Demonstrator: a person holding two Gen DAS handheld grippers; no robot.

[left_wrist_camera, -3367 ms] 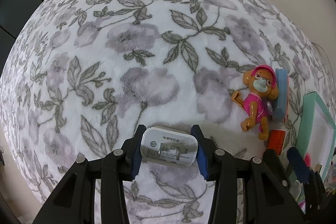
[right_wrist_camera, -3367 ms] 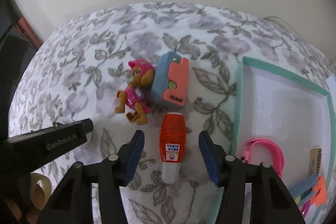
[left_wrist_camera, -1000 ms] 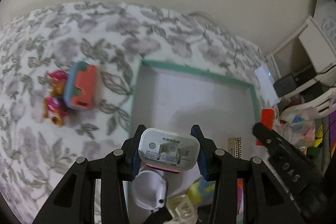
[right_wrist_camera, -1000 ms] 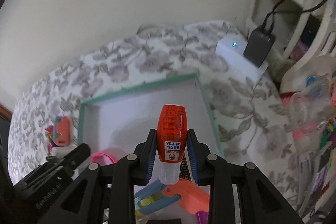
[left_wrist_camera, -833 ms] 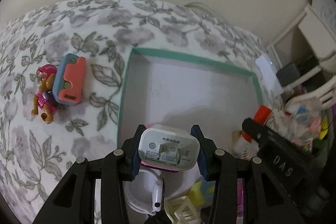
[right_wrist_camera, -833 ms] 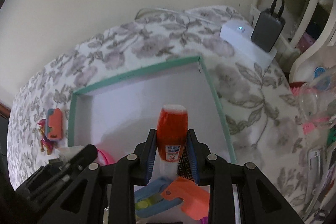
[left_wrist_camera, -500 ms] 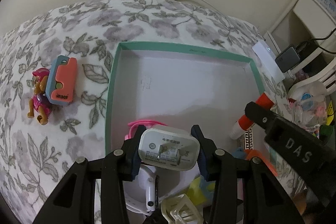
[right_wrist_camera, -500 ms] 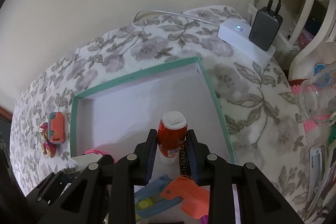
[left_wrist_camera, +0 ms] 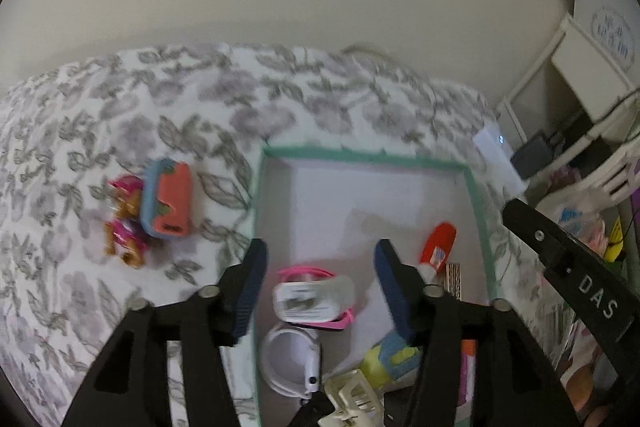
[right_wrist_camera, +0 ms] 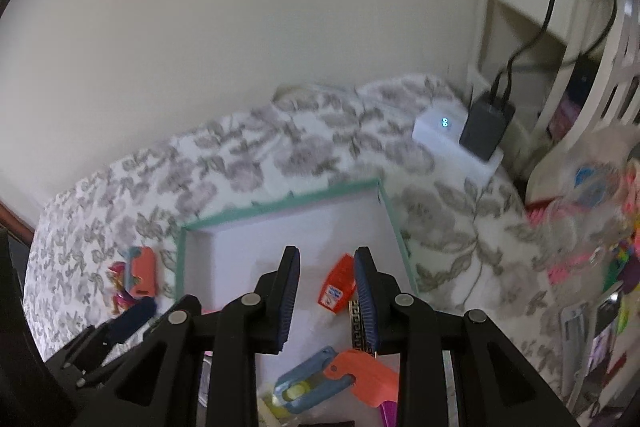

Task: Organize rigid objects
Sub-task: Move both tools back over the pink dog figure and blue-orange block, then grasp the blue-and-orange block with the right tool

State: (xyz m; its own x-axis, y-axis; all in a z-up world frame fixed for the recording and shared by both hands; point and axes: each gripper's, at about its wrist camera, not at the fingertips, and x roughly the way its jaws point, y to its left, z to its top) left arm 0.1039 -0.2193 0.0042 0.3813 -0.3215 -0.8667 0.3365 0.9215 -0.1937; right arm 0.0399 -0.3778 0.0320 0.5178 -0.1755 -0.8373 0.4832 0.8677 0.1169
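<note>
Left wrist view: white charger [left_wrist_camera: 314, 298] seen released inside teal-rimmed tray [left_wrist_camera: 478, 205], lying on pink band [left_wrist_camera: 316, 323], directly below left gripper [left_wrist_camera: 318, 277]; jaws just opened wide, nothing pressed. Pup toy [left_wrist_camera: 124, 223] and coral-blue block [left_wrist_camera: 167, 199] left on floral blanket [left_wrist_camera: 100, 131], leftward of tray, long axis of block pointing away, nearer left hand. "DAS" read on right gripper body [left_wrist_camera: 568, 275].

Right wrist view: right gripper [right_wrist_camera: 327, 293] parted slightly, red glue bottle [right_wrist_camera: 337, 289] freed, lying on tray floor between jaws, cap toward camera. Label print unreadable.

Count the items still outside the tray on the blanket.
2: a coral-and-blue block and a toy pup touching its left side, both left of the tray. More may lie out of view.
</note>
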